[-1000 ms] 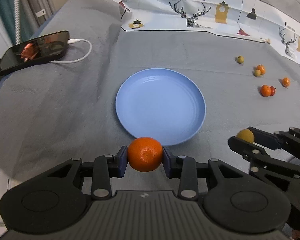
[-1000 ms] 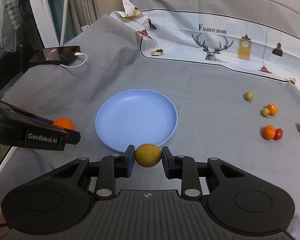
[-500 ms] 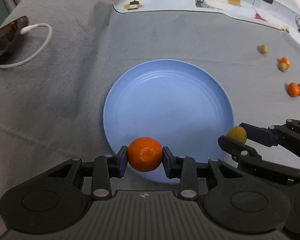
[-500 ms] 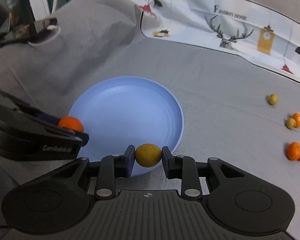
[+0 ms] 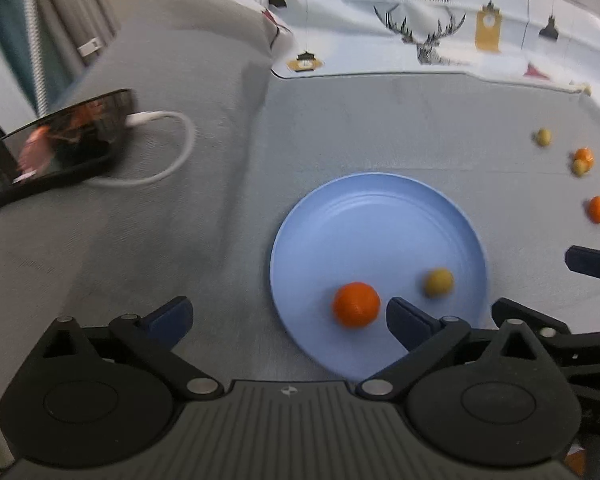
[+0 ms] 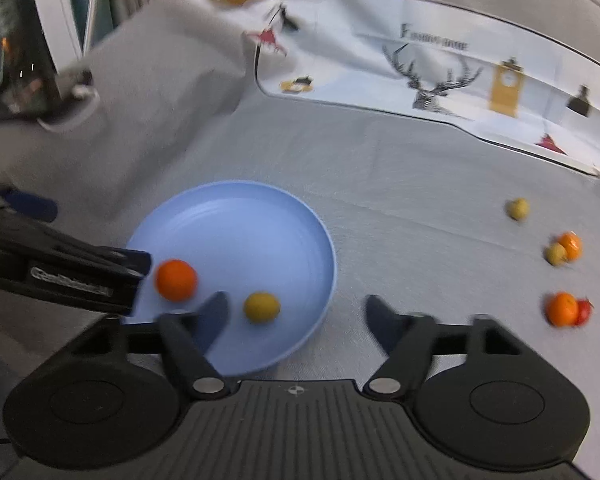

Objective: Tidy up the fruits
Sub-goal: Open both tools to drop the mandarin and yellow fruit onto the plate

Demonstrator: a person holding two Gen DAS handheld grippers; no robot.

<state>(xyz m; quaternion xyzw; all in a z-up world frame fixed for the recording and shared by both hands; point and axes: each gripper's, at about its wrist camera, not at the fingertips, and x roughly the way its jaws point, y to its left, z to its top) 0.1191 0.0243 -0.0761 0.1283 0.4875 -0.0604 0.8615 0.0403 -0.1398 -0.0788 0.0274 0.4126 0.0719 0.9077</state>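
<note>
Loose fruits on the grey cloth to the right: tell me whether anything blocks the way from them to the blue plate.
Nothing visible does. Bare grey cloth lies between the loose fruits and the blue plate. On the plate only an orange and a yellow-green fruit sit near the front, leaving room.

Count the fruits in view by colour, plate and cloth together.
Orange: 3
Yellow-green: 3
Red: 1
Total: 7
</note>
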